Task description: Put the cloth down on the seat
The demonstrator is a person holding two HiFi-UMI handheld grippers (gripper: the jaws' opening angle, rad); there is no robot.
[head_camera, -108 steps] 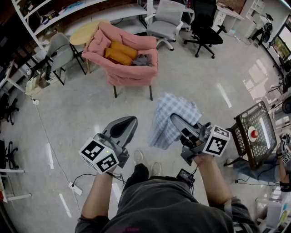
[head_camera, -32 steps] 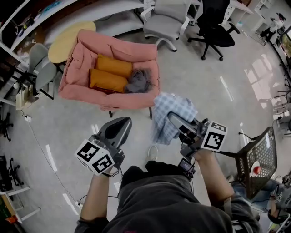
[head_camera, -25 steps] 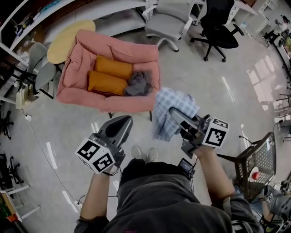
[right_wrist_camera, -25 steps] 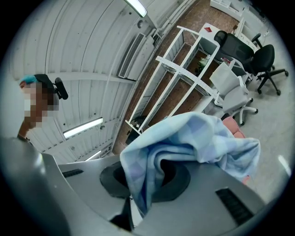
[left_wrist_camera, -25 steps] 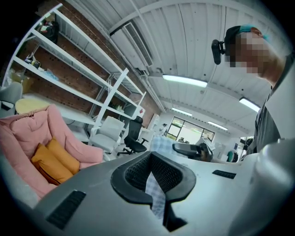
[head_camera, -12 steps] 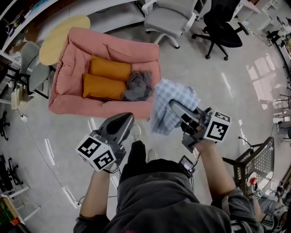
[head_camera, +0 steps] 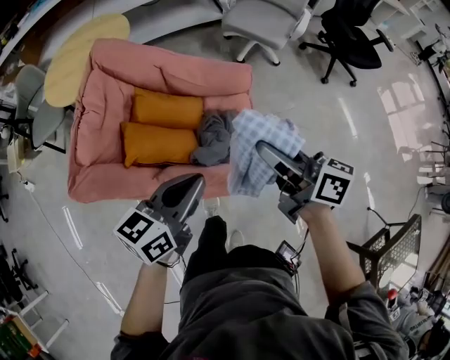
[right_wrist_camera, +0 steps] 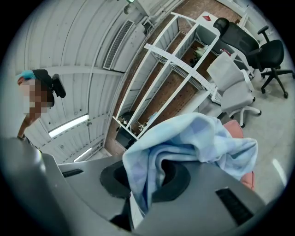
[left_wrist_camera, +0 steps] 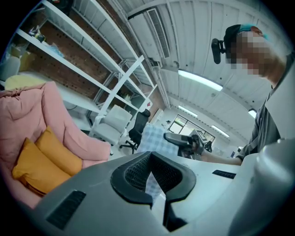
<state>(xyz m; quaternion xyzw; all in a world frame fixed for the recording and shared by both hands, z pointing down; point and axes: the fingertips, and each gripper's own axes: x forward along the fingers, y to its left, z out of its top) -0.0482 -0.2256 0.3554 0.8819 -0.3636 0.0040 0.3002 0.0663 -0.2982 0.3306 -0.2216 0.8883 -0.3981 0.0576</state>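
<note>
- two plump orange fabric cushions, lying side by side
- crumpled grey fabric heap, touching their right ends
- round pale-yellow wooden tabletop, top left
- grey swivel office chair and black swivel office chair, up top

Behind cloth — seat corner, grey chair cropped
</note>
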